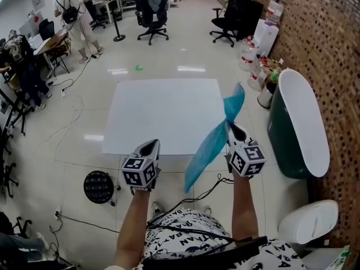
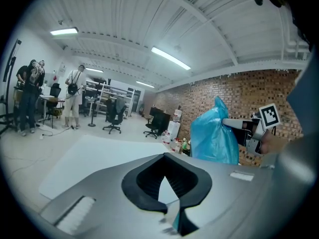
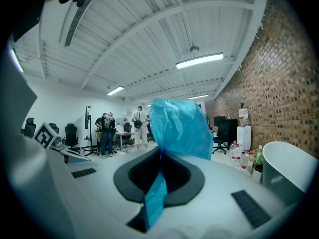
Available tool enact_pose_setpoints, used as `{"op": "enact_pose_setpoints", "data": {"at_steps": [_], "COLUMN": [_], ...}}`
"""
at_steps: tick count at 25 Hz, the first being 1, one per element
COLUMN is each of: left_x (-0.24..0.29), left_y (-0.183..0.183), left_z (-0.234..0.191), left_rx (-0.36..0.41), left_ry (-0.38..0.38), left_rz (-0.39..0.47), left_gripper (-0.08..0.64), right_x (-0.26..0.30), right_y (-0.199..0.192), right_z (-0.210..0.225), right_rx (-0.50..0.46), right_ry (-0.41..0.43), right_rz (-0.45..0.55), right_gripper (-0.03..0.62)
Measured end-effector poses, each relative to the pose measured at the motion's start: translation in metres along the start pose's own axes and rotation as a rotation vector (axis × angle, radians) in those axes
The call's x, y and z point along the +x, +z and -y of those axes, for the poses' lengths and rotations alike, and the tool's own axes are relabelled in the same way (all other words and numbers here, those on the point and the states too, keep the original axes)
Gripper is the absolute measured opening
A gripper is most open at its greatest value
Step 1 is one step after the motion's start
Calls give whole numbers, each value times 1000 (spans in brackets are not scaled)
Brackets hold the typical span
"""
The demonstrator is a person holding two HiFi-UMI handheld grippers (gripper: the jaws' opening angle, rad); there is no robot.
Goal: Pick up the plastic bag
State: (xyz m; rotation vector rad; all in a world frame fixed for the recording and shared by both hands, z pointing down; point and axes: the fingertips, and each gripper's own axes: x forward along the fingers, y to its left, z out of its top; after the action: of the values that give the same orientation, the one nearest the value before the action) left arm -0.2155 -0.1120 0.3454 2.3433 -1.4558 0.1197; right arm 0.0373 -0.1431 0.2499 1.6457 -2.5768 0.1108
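The right gripper (image 1: 232,126) jaws pinch the light, floppy plastic bag (image 1: 207,149) near its top; the left gripper (image 1: 152,145) jaws seem shut, empty

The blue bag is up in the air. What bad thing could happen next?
1. The right gripper pinches only a thin, bunched strip of the blue bag, so the slippery plastic might slide out.
2. The bag's long tail seems to hang past the near edge of the white table. If it slips, it would probably land on the floor, not back on the table.
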Motion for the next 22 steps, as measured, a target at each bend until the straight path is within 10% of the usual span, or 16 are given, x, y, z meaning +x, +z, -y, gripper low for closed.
{"op": "enact_pose_setpoints", "data": {"at_steps": [14, 22], "left_x": [18, 37], "left_y": [-31, -56], "left_z": [46, 3], "left_rx": [-50, -104], "left_ry": [66, 107], "left_rz": [-17, -76], "left_gripper": [-3, -3], "right_x": [97, 240], "right_y": [90, 59], "right_z": [137, 47], "right_rx": [-233, -506], "right_ry": [46, 308], "right_rz": [-22, -147], "right_gripper": [6, 6]}}
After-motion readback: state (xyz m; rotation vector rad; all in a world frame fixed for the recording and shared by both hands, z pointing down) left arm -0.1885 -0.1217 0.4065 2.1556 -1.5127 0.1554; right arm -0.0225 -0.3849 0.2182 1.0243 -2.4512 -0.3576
